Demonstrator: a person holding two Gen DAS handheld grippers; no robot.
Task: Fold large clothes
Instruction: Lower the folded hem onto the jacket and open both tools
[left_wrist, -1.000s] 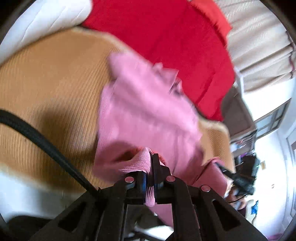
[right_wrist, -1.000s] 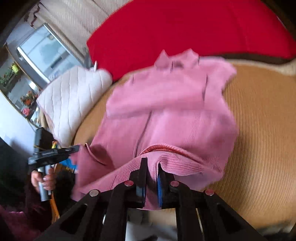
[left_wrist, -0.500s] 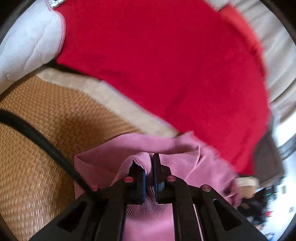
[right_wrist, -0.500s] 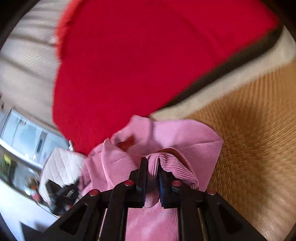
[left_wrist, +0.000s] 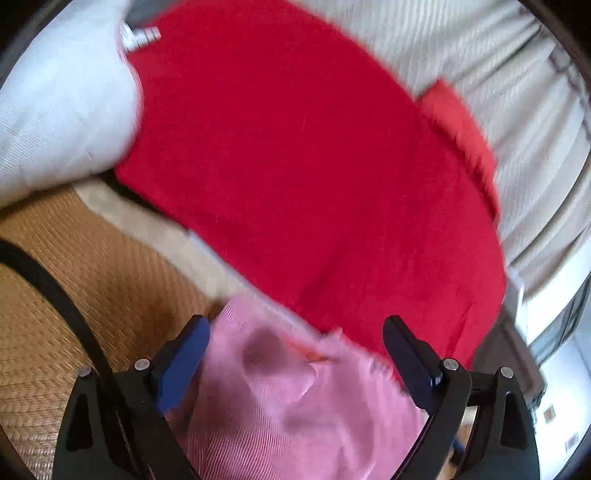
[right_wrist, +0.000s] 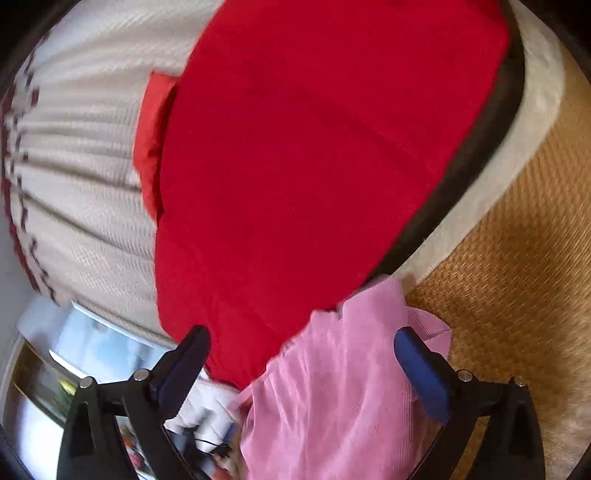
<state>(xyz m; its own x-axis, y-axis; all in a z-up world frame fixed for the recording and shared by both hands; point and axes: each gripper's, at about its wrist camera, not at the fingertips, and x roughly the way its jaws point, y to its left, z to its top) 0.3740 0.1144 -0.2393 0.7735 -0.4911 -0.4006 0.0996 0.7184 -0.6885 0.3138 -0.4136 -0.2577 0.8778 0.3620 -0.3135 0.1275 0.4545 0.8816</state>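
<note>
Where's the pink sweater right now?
The pink sweater lies on the woven mat, its far edge against the red blanket. In both wrist views it sits at the bottom of frame, between opening jaws that no longer pinch it.

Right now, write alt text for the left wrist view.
The left gripper is opening its jaws over a pink garment that lies between them on a woven mat. Beyond are a red blanket, a white pillow at left and a beige curtain.
</note>
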